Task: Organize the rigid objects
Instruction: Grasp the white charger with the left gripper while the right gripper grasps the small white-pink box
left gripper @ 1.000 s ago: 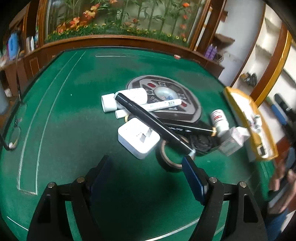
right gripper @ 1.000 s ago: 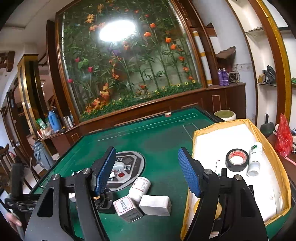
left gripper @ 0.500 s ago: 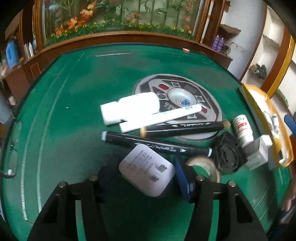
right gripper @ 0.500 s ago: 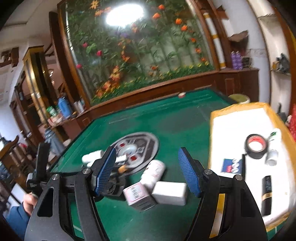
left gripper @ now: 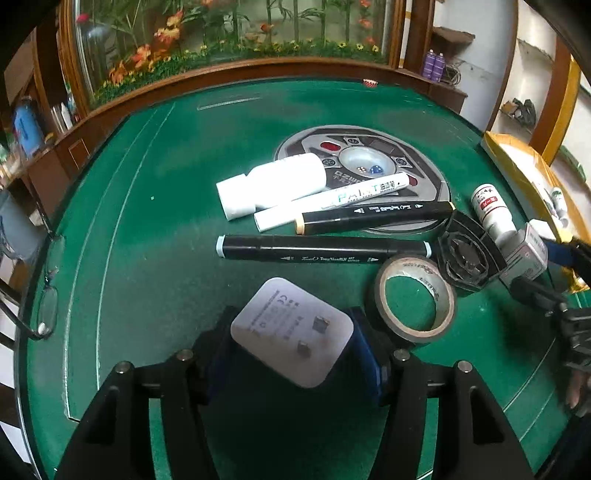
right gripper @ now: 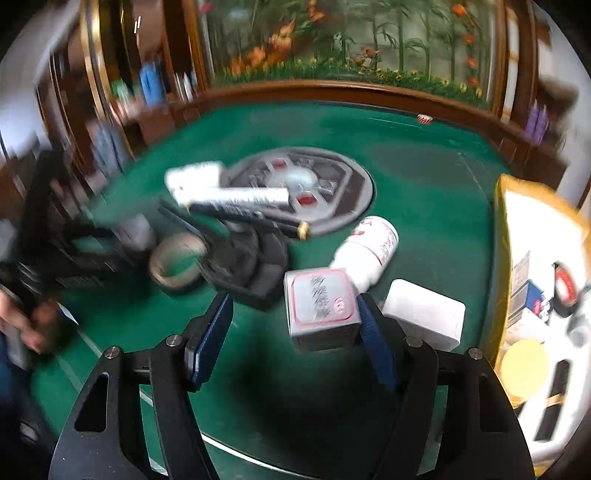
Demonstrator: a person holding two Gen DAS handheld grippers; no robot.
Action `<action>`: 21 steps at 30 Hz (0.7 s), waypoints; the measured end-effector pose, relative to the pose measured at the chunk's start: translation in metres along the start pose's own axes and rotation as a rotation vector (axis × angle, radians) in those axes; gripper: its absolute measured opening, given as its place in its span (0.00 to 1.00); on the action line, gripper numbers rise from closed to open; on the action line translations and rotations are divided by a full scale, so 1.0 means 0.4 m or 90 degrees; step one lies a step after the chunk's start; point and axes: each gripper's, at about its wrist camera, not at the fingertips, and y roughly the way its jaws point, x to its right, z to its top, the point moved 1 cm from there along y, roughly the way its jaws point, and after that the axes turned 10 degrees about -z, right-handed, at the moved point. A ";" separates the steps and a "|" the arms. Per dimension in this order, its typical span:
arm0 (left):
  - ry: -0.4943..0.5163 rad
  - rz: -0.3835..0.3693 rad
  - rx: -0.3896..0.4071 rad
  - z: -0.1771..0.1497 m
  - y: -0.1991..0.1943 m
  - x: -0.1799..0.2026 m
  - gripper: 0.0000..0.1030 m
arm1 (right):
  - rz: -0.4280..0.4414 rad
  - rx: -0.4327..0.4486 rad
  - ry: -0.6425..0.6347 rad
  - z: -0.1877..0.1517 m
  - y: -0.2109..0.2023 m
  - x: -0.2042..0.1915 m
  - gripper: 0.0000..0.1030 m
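Charger (left gripper: 291, 330) clamped in left gripper (left gripper: 291, 343) (tape roll (left gripper: 410, 301) beside).

Green felt counter (left gripper: 155, 192) with pale chalk-like lines, wood rim all round. Round grey console (left gripper: 373, 155) set into its centre: clear dome with small dice, red buttons around it. Glasses (left gripper: 50, 291) lie at the counter's left edge (thin frame, lenses barely visible). Small red-and-white bit (left gripper: 369, 82) sits at the far rim. Behind the counter: glass panel with bamboo stems and orange flowers (left gripper: 236, 33). Two purple spray cans (left gripper: 433, 65) on the wooden ledge to the right. Blue bottle (left gripper: 25, 122) on the cabinet at left. Right wrist view is motion-blurred; same console (right gripper: 299, 181) and flower panel there.
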 end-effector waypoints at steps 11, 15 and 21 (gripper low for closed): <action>0.010 -0.017 0.063 0.009 -0.051 0.010 0.55 | 0.036 0.046 0.066 0.005 -0.035 0.057 0.34; 0.011 -0.011 0.101 0.020 -0.069 0.024 0.55 | 0.050 0.086 0.072 0.012 -0.066 0.056 0.34; 0.027 0.030 0.158 0.027 -0.092 0.097 0.55 | 0.048 0.109 0.077 0.019 -0.080 0.058 0.34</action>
